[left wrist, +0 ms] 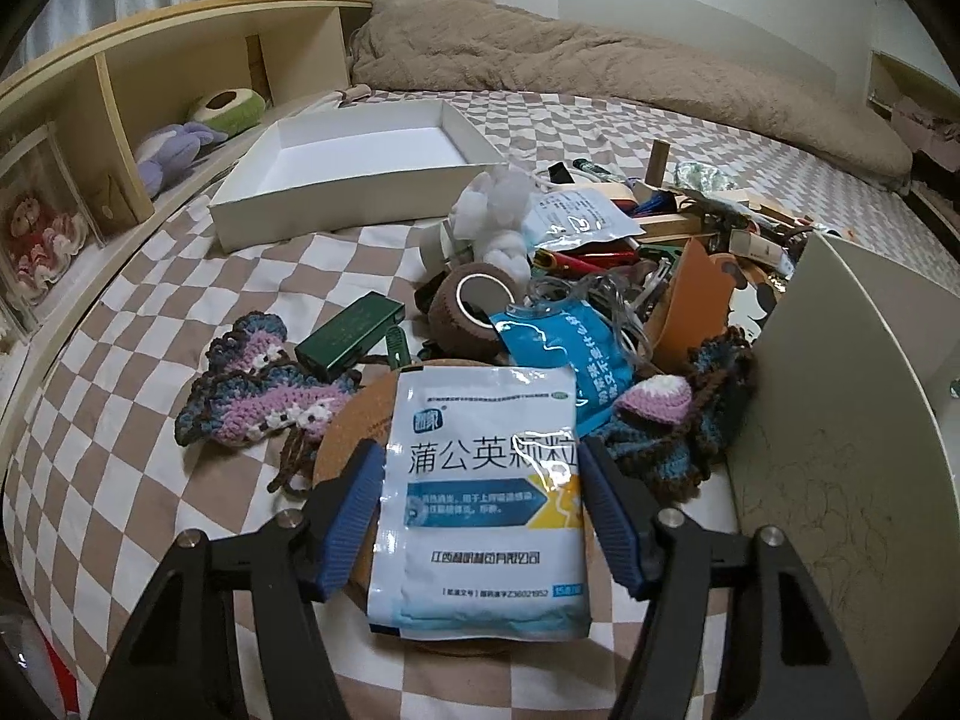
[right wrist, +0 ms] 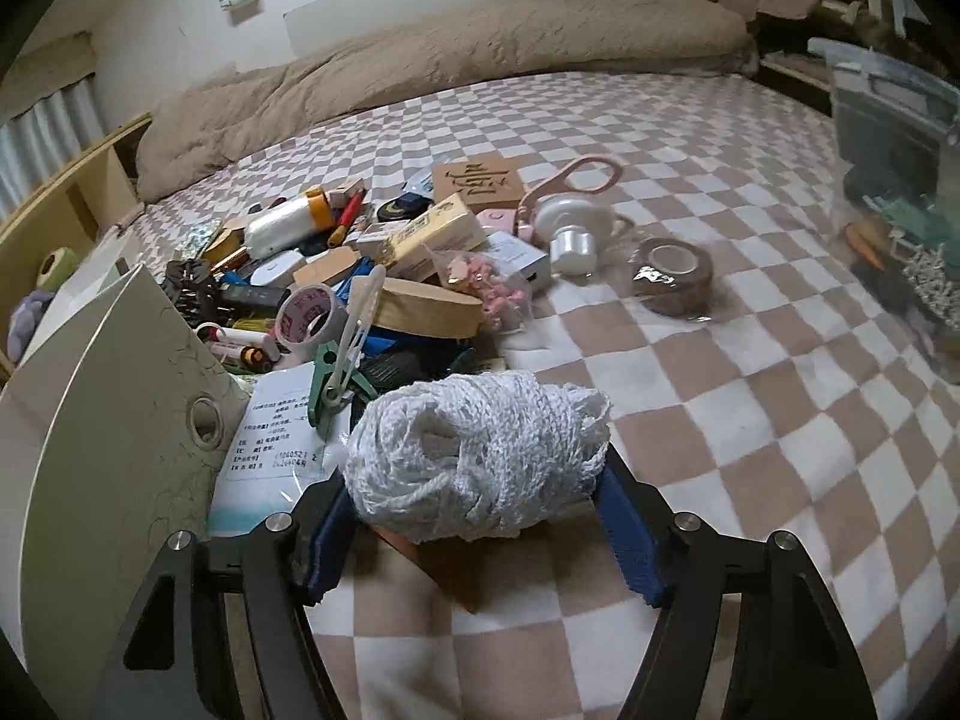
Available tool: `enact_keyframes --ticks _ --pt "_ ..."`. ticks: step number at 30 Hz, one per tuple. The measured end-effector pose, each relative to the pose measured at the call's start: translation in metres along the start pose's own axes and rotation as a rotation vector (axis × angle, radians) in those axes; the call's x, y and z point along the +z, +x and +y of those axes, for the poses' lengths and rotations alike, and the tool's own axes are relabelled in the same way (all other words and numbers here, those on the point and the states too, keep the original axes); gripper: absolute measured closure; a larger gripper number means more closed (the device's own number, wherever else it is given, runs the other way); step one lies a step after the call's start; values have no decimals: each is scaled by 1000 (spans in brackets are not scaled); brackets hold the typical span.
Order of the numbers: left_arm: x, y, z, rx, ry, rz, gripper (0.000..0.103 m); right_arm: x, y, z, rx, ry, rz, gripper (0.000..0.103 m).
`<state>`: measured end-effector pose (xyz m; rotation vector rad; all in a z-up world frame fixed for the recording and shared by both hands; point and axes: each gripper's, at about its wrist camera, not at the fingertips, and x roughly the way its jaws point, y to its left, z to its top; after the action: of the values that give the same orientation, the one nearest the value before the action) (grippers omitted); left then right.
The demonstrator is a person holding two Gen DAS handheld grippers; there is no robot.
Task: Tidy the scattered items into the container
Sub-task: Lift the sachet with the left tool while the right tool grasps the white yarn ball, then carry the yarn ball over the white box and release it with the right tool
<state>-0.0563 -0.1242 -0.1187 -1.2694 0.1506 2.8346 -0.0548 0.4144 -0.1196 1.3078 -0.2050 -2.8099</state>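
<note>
Gripping a sachet (left wrist: 480,498), left gripper (left wrist: 483,516) — white box (left wrist: 336,204) well apart.

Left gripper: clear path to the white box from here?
Probably yes. The left gripper holds a sachet, and only bare checkered blanket lies between it and the open white box, left of the clutter.

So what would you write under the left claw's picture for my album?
Left claw grips a medicine sachet over the checkered bed, white box waiting empty behind.
</note>
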Motion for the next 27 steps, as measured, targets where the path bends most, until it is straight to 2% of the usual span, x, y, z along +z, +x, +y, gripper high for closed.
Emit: enact_keyframes --ticks 4,15,27 --pt "0 -8 2 -3 -8 -21 44 -1 -7 0 -13 1 -13 30" --pt "2 -22 -1 -18 -4 -50 47 0 -38 12 -5 -5 -78 30" --pt "9 -64 -20 -81 45 -161 47 13 -101 58 80 -83 -206 30"
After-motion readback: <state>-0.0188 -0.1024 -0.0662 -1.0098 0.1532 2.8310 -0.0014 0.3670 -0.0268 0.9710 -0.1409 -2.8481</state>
